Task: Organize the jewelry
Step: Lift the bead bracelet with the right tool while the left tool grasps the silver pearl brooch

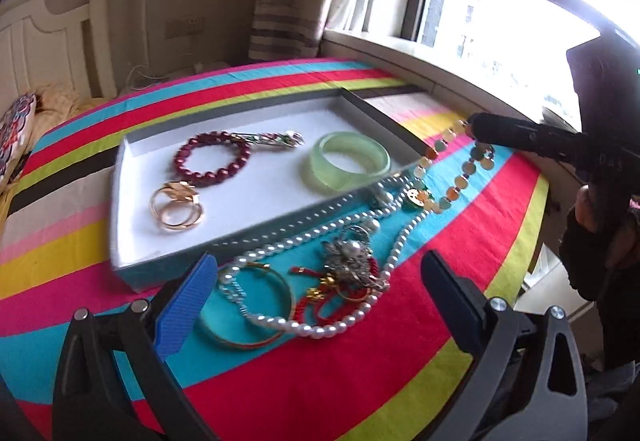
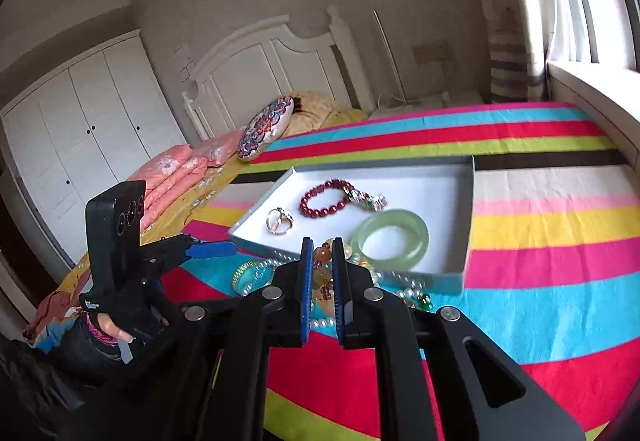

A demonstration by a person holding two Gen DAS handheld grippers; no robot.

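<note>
Blue-padded right gripper (image 2: 321, 253) pinches the stone-bead necklace (image 1: 460, 177), lifting it beside the tray (image 1: 132, 177). Left gripper (image 1: 320, 281) gapes wide above the pearl necklace (image 1: 320, 329) on the striped bedspread (image 1: 360, 381).

The left wrist view looks from low and close over the striped bed (image 1: 360, 361) toward the window (image 1: 500, 21), its own tool's fingers (image 1: 188, 305) framing the bottom edge. The right wrist view sits higher, facing the headboard (image 2: 260, 57) and wardrobe (image 2: 80, 113). Both views share the white tray (image 1: 132, 161) (image 2: 466, 209) and the jewelry pile (image 1: 344, 273) (image 2: 412, 293) beside it, seen from roughly crossing directions; each view catches the other tool.
</note>
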